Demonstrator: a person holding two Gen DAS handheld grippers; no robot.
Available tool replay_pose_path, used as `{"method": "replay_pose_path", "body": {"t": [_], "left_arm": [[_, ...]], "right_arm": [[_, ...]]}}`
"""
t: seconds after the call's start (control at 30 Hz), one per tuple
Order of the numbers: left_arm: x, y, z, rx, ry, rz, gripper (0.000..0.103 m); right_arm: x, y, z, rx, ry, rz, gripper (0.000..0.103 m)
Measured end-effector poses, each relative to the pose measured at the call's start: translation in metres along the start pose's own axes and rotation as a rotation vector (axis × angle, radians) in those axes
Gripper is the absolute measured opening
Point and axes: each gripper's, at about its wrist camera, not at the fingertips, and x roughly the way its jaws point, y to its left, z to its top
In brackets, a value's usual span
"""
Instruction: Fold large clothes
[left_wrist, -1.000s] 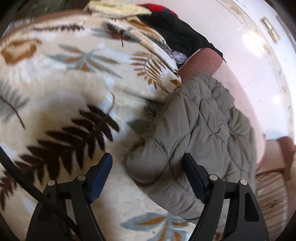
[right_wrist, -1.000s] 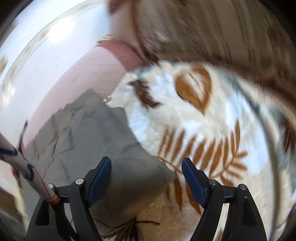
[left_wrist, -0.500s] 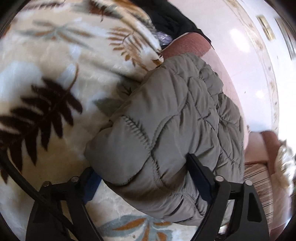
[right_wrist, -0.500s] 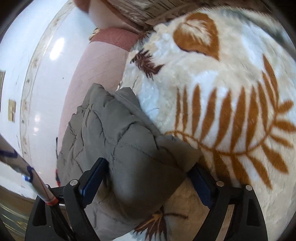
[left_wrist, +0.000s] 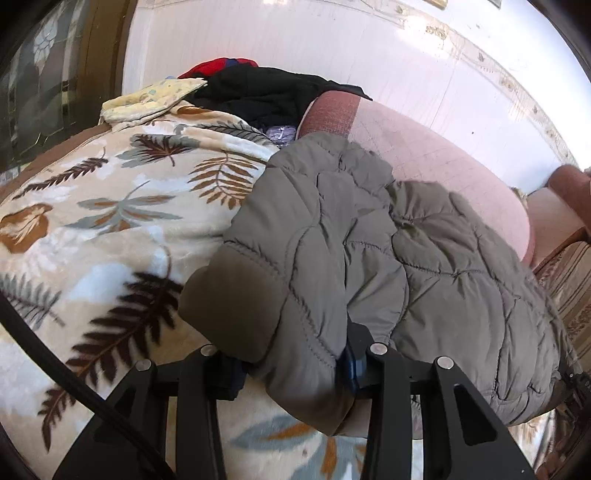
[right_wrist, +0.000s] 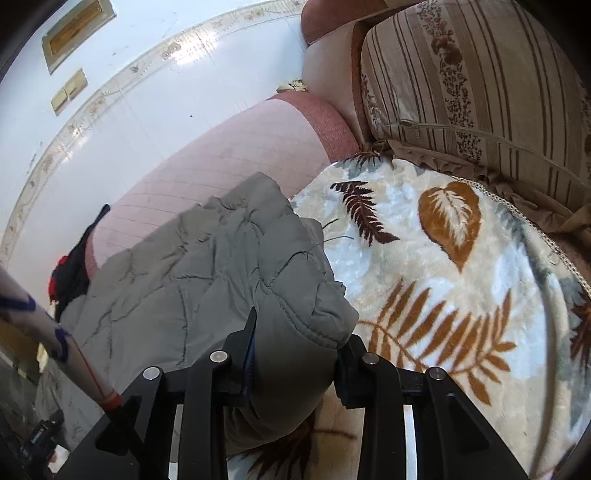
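on the sofa seat: a grey quilted jacket (left_wrist: 388, 236) lies on a plush cream blanket (left_wrist: 110, 206) printed with brown, rust and grey fern leaves.
jacket: puffy matt cloth with wavy stitch lines and soft creases; a smoother, darker band at each cuff end; its far edge lies against the pink sofa back (left_wrist: 443, 162).
left gripper (left_wrist: 291, 369): black frame with blue pads, tilted downward; its jaws have just been closing and now pinch a thick bunch of the jacket at its near left corner.
right gripper (right_wrist: 295, 365): same build, tilted downward; its jaws have just been closing and now clamp the jacket's near right corner, the padded cloth bulging above the pads.
lift: both gripped corners seem raised a little off the blanket, though the fisheye view makes this hard to judge.
cable: a white-sheathed cable (right_wrist: 51, 339) with blue marks runs into the right gripper's left side.
background, left view: a heap of black and red clothes (left_wrist: 266, 92) and a pale yellow cloth (left_wrist: 151, 99) at the sofa's far end.
background, right view: a striped floral cushion (right_wrist: 480, 81) with a zip, standing beside the blanket.
wall: glossy white tiles (right_wrist: 147, 96) with a patterned border strip.
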Motion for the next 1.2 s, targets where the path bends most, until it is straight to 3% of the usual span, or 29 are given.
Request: {"method": "replay_pose_path", "body": {"t": [0.2, 0.3, 0.43, 0.53, 0.57, 0.67, 0.8, 0.87, 0.97, 1.07, 1.1, 1.2], "left_arm": [[-0.042, 0.016, -0.03, -0.013, 0.021, -0.013, 0.041], [-0.052, 0.032, -0.055, -0.03, 0.083, -0.033, 0.047], [-0.064, 0.069, -0.067, -0.174, 0.149, -0.107, 0.06], [-0.082, 0.085, -0.077, -0.234, 0.12, -0.138, 0.061], [-0.092, 0.087, -0.079, -0.221, 0.074, -0.097, 0.061], [-0.121, 0.063, -0.082, -0.077, -0.089, 0.048, 0.061], [-0.134, 0.0, -0.09, 0.152, -0.178, 0.013, 0.063], [-0.128, -0.042, -0.104, 0.299, -0.16, -0.047, 0.063], [-0.11, -0.083, -0.121, 0.442, -0.145, -0.057, 0.063], [-0.078, -0.096, -0.125, 0.484, -0.092, -0.003, 0.067], [-0.068, -0.093, -0.124, 0.479, -0.073, 0.012, 0.075], [-0.042, -0.084, -0.124, 0.457, 0.011, 0.004, 0.077]], "right_arm": [[-0.058, -0.019, -0.019, 0.007, 0.02, 0.042, 0.035], [-0.072, -0.04, -0.041, 0.021, 0.066, 0.042, 0.038], [-0.07, -0.074, -0.06, 0.116, 0.193, 0.045, 0.053], [-0.083, -0.105, -0.066, 0.256, 0.196, 0.069, 0.065], [-0.09, -0.109, -0.066, 0.261, 0.176, 0.053, 0.065], [-0.119, -0.108, -0.068, 0.209, 0.066, -0.029, 0.065], [-0.132, -0.053, -0.072, 0.009, -0.011, 0.096, 0.065], [-0.131, -0.015, -0.079, -0.131, -0.032, 0.154, 0.065], [-0.118, 0.042, -0.097, -0.296, -0.026, 0.211, 0.064], [-0.09, 0.078, -0.116, -0.395, 0.043, 0.199, 0.064], [-0.079, 0.086, -0.124, -0.429, 0.074, 0.175, 0.064], [-0.044, 0.097, -0.144, -0.53, 0.151, 0.073, 0.067]]}}
